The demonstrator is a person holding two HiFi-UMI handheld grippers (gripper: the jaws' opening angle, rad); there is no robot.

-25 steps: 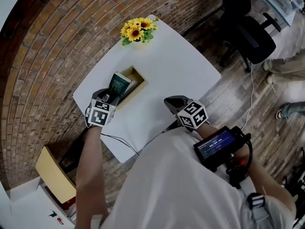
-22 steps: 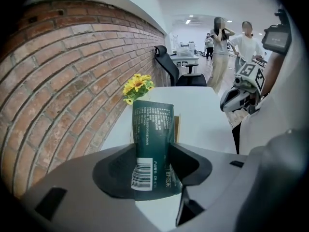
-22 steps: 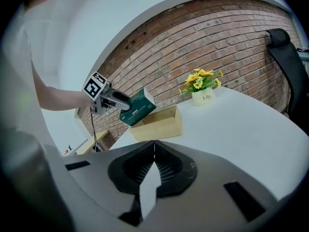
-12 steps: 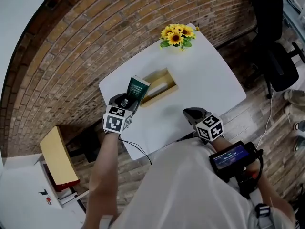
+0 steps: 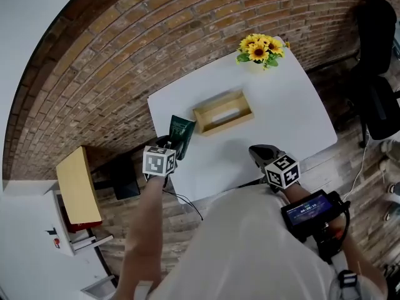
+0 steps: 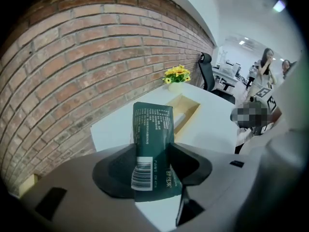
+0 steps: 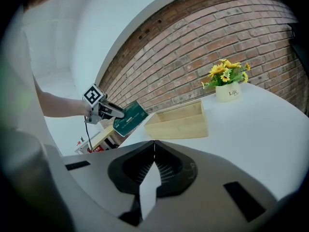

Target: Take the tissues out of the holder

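Item: green tissue pack (image 6: 152, 129), clamped upright in the left tongs (image 6: 153, 161), held clear of the wooden holder (image 5: 226, 125), to its left, by the edge of the desk (image 5: 287, 105). Right tongs (image 7: 154, 144): closed, empty, above the desk's near side. Status: pack extracted, not yet set down. A pale shape lies inside the holder; cannot tell whether it is more tissues.

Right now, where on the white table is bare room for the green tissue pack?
Bare: the white table between the wooden holder and its right edge, and the near strip between the dark green tissue pack in the left gripper and the right gripper. Crowded: the sunflower pot corner.
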